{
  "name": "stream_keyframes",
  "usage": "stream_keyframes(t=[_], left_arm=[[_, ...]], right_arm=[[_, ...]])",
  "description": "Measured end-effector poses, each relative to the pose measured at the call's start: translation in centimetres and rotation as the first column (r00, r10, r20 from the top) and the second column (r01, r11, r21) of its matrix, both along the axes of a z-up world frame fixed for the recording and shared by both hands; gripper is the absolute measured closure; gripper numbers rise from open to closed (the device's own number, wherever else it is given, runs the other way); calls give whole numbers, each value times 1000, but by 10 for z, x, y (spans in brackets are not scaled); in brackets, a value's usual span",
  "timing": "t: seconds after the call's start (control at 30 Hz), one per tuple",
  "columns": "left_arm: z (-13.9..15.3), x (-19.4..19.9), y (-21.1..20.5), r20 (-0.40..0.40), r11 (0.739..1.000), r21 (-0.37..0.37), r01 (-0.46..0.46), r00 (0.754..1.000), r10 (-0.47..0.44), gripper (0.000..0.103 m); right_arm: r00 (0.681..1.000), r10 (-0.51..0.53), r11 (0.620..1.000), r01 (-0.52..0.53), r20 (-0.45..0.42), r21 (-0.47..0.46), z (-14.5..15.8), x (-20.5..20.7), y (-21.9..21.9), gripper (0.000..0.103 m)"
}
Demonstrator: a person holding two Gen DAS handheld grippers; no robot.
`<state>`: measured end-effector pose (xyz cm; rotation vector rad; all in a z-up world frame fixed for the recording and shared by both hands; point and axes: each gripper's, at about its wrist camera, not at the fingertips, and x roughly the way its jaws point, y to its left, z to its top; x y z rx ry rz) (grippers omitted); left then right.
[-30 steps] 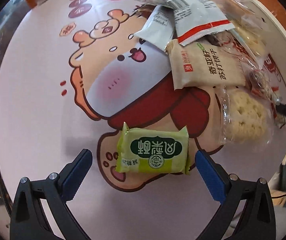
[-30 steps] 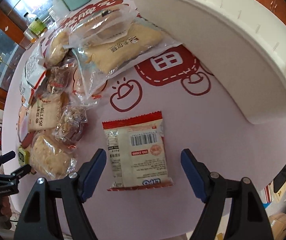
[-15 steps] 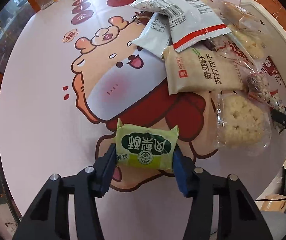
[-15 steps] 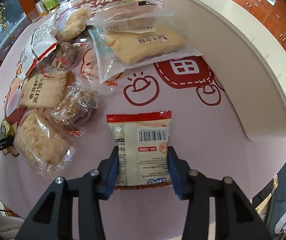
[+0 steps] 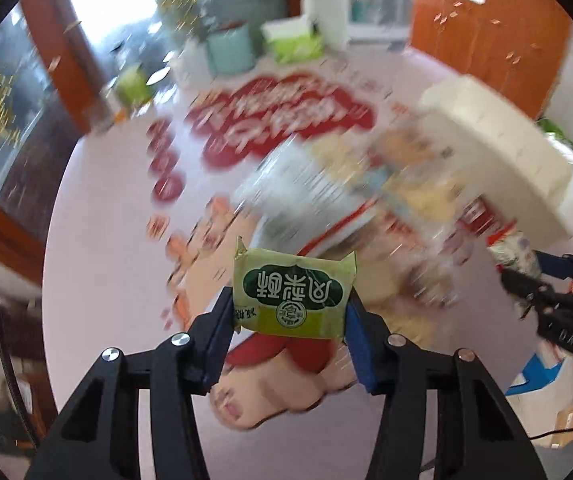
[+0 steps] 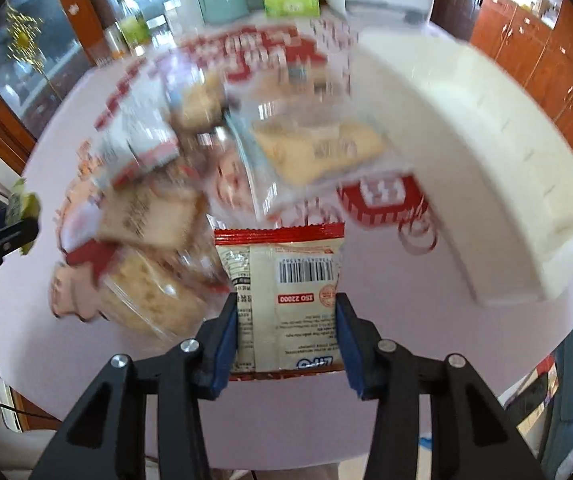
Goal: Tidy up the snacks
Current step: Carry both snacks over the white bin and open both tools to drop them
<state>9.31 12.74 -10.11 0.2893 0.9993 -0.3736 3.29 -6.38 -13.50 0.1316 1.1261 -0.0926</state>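
Observation:
My left gripper (image 5: 289, 314) is shut on a green snack packet (image 5: 292, 294) and holds it lifted above the pink round table (image 5: 98, 280). The right gripper (image 6: 284, 320) is shut on a red-edged white packet with a barcode (image 6: 286, 292), also raised off the table. In the left wrist view the right gripper (image 5: 526, 268) shows at the right edge with its packet (image 5: 512, 250). In the right wrist view the left gripper's green packet (image 6: 24, 208) shows at the left edge. The pile of remaining snack packets (image 6: 190, 184) lies blurred on the table.
A long white curved tray (image 6: 486, 152) stands along the table's right side. At the far edge of the table are a teal box (image 6: 224, 2), a green tissue box (image 6: 290, 0) and bottles (image 6: 132, 28). Wooden cabinets (image 6: 534, 52) stand behind.
Both grippers closed on their packets, the left on the green one and the right on the barcode one, and have lifted them off the table while tilting up toward the room.

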Motion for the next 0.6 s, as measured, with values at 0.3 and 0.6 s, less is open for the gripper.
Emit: stream_keyframes(t=[0.3, 0.6], left_arm=[[81, 20, -129, 116, 985, -109, 136, 986, -123, 53], [100, 54, -270, 128, 983, -82, 166, 980, -155, 53]], right_arm=[[958, -150, 988, 151, 244, 15, 82, 4, -89, 57], [891, -350, 933, 358, 290, 28, 99, 9, -205, 57]])
